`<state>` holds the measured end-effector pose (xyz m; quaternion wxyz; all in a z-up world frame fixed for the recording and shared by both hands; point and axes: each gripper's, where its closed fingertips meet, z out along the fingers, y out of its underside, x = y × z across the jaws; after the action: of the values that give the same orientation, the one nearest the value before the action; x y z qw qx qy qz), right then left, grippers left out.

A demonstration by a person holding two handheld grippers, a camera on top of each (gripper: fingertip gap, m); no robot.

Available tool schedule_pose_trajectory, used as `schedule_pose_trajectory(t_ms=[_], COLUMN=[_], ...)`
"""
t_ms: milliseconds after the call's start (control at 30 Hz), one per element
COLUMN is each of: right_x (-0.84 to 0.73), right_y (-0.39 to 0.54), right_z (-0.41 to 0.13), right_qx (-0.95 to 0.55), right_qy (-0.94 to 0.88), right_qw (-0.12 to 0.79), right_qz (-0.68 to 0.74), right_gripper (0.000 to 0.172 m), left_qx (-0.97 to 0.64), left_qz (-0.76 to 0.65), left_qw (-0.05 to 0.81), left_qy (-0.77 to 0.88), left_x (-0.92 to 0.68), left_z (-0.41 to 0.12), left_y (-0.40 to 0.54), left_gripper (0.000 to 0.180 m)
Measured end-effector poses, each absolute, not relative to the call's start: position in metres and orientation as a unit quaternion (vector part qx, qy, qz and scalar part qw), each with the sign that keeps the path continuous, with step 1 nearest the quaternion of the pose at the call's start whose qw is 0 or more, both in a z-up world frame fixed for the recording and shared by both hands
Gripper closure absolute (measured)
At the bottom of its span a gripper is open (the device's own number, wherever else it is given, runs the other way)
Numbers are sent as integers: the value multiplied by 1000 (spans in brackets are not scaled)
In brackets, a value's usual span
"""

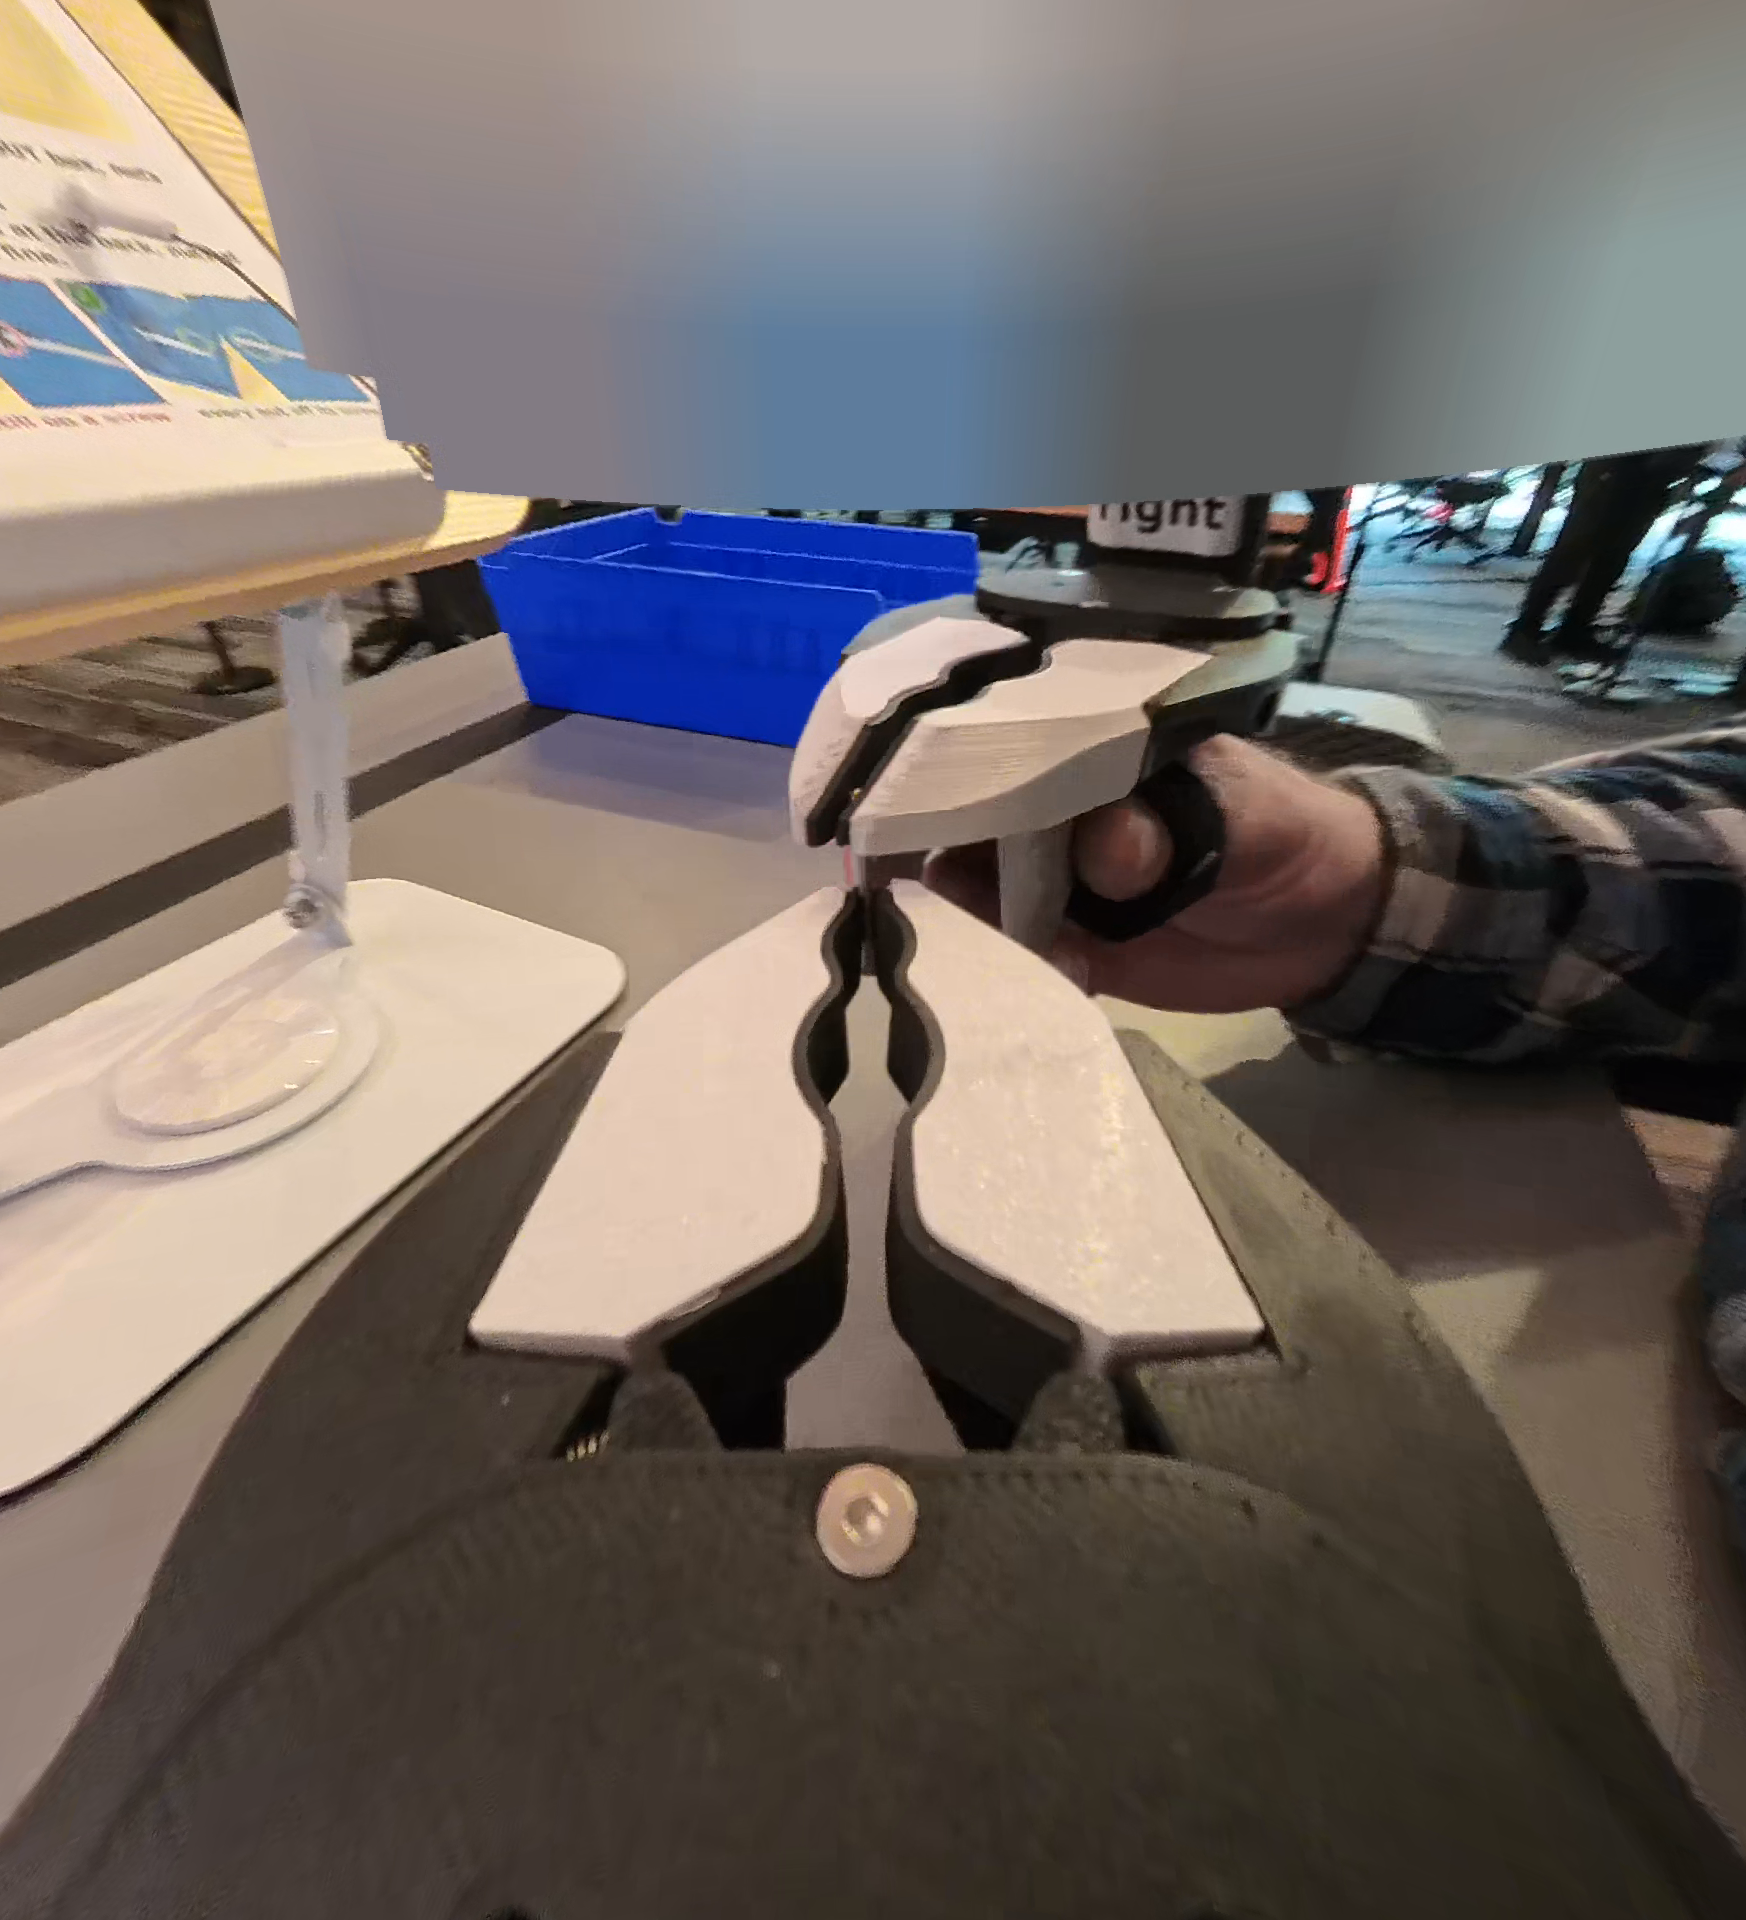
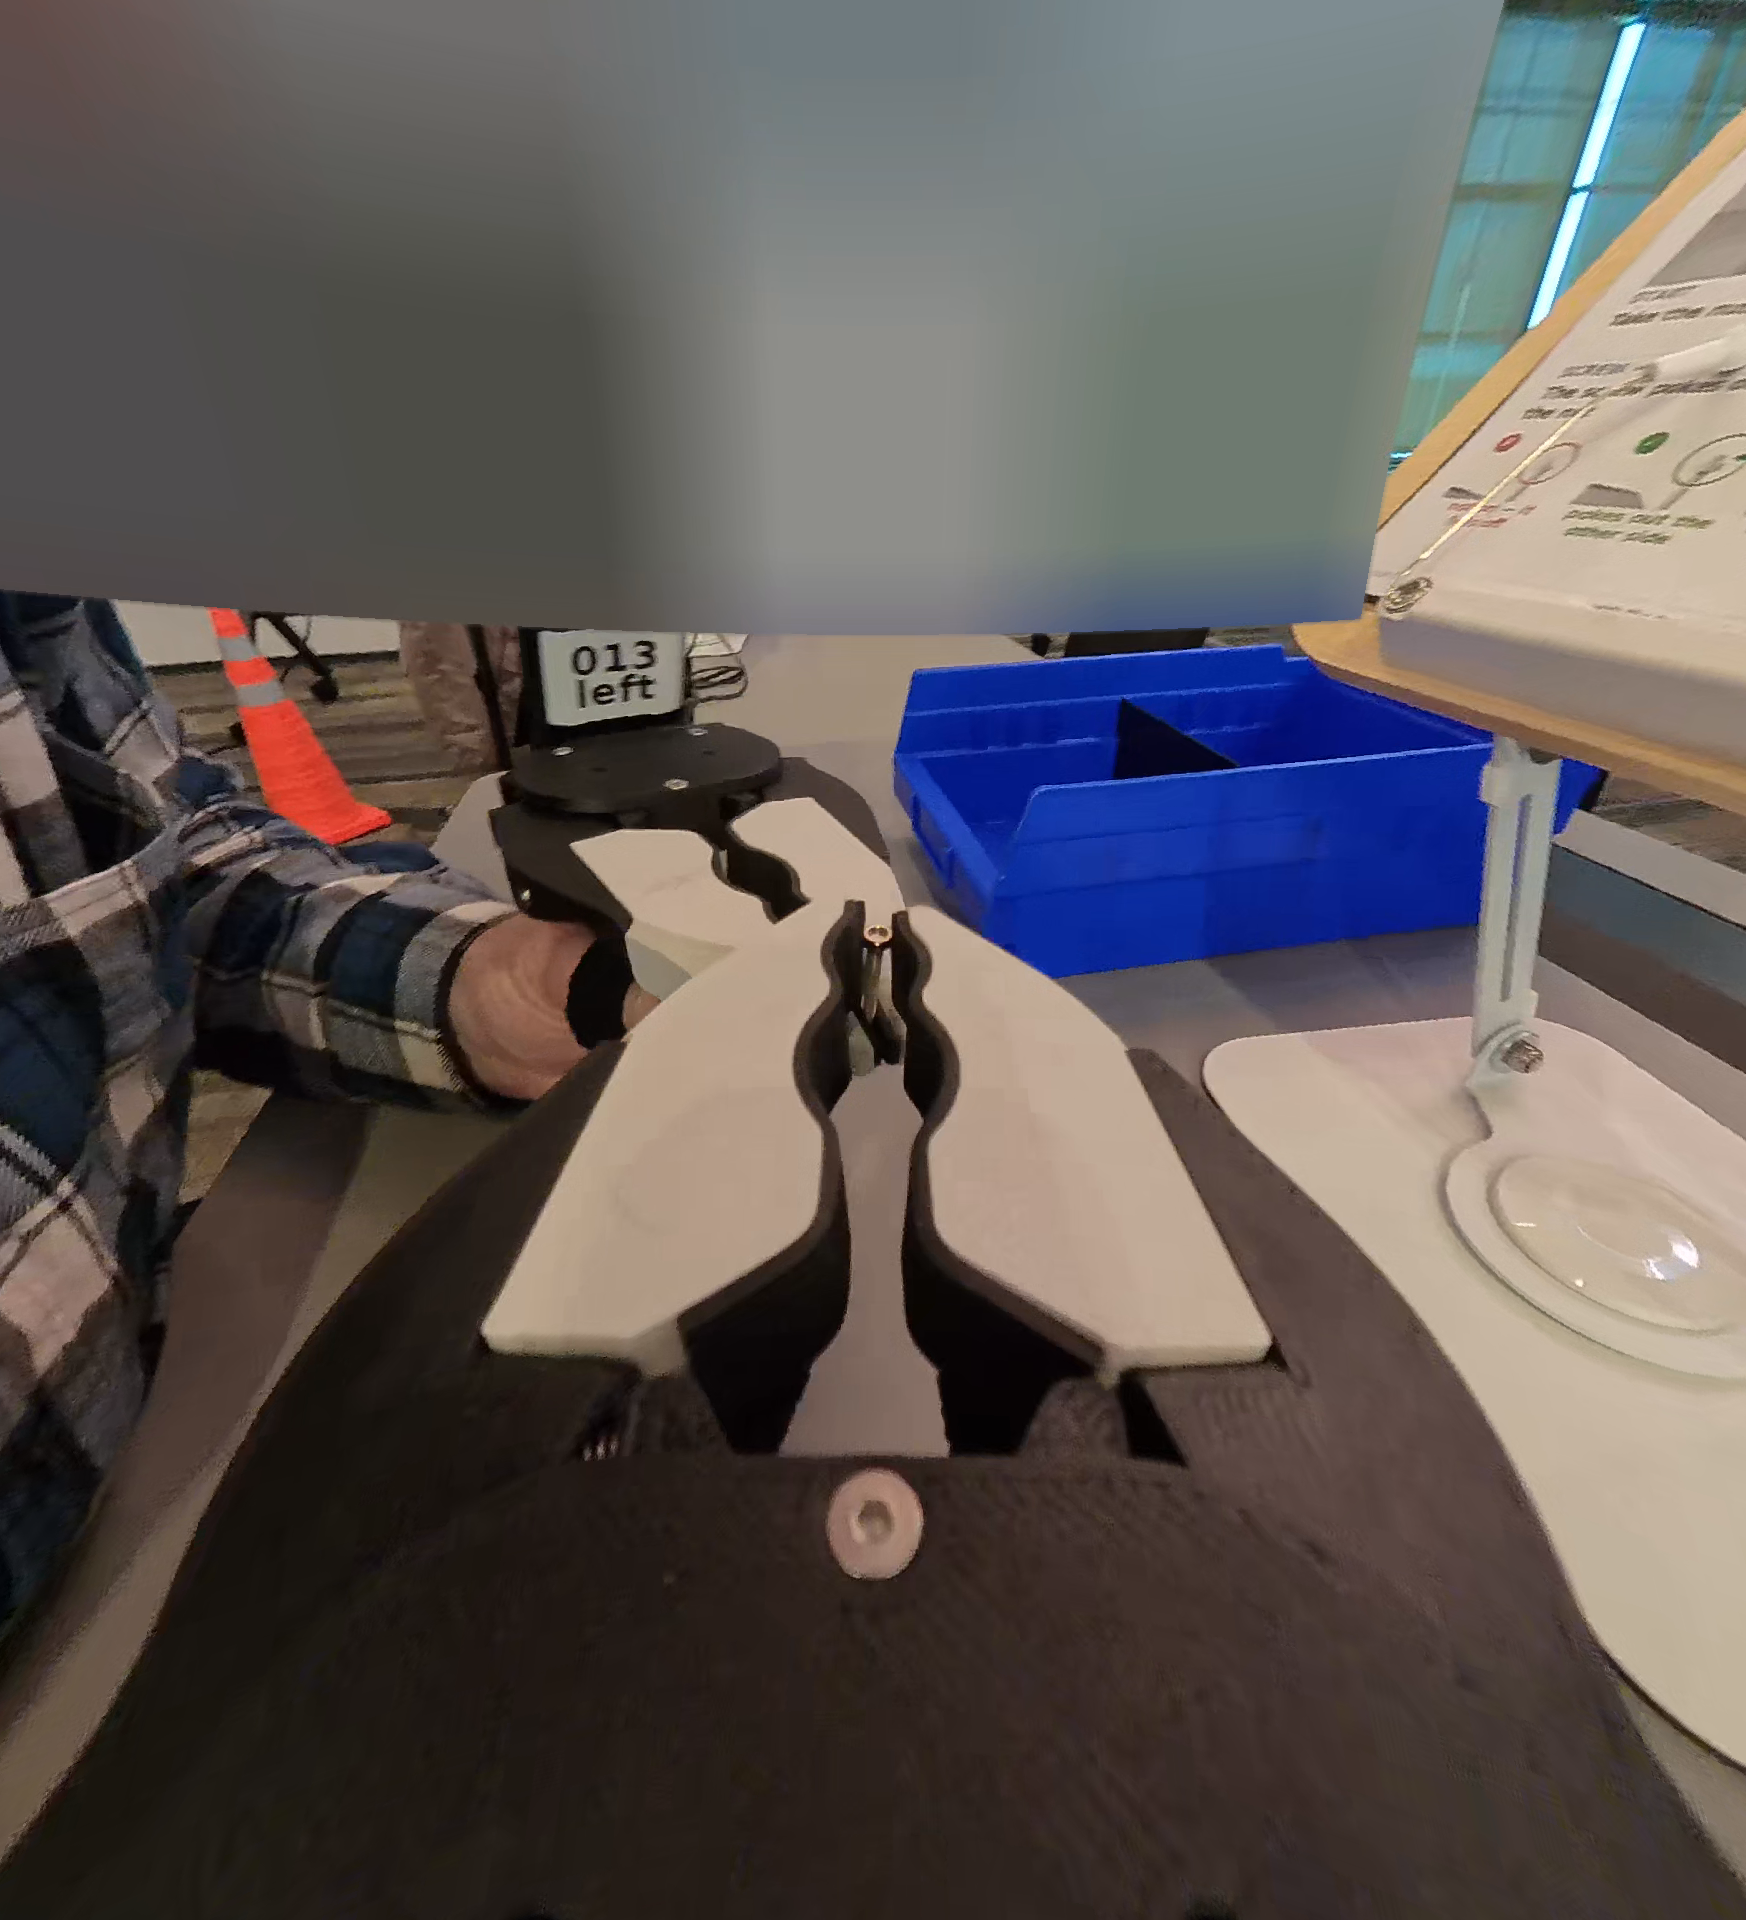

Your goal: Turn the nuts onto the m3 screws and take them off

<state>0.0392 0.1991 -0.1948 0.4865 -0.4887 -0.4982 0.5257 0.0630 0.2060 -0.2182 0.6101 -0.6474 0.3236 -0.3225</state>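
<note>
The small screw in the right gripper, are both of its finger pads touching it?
Touching. The right wrist view shows the screw standing upright between the right gripper's black pads, which close against its shaft on both sides with no gap visible.

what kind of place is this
Probably a workshop or lab bench in a big open room: a blue parts bin, an instruction sheet on a stand, and an orange cone on the floor behind.

Fingers (image 2: 1035,1174): matt white plastic with a faint grain, lined with black rubbery pads.
Screw (image 2: 877,971): shiny metal.
Gripper body (image 2: 848,1714): black plastic, matt, finely ridged.
Bin (image 2: 1212,883): blue plastic, smooth, slight gloss.
Surface (image 2: 1264,997): grey, smooth, matt.
Stand base (image 2: 1368,1143): white, smooth, satin.
Board (image 2: 1471,686): pale wood edge, printed paper on top.
Sleeve (image 2: 121,987): soft checked cloth.
</note>
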Motion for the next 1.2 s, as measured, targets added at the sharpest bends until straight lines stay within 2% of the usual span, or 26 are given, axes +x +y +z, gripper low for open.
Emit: schedule_pose_trajectory(t_ms=[267, 567, 633, 733, 900, 1033, 1200], right_x=[40, 41, 43, 46, 36, 28, 28], right_y=[208, 210, 212, 211, 202, 185, 182], right_z=[-197, -196, -193, -188, -196, -202, -203], right_qx=[-536, -544, -542, -525, -513, -487, -483], right_qy=[-431, -420, -414, -422, -472, -522, -531], right_qw=[542, 544, 548, 547, 464, 422, 423], right_qz=[484, 482, 485, 496, 547, 559, 553], right_gripper=[166, 165, 148, 135, 119, 119, 117], left_qx=[-669, -669, -670, -668, -658, -661, -663], left_qz=[-236, -253, -257, -276, -345, -359, -361], left_qw=[634, 631, 629, 623, 597, 587, 586], left_qy=[308, 302, 300, 297, 302, 299, 296], left_x=[62, 62, 61, 62, 70, 70, 69], left_z=[-221, -221, -222, -221, -222, -224, -224], left_y=[215, 216, 217, 216, 210, 211, 211], left_gripper=[179, 179, 179, 179, 179, 179, 179])
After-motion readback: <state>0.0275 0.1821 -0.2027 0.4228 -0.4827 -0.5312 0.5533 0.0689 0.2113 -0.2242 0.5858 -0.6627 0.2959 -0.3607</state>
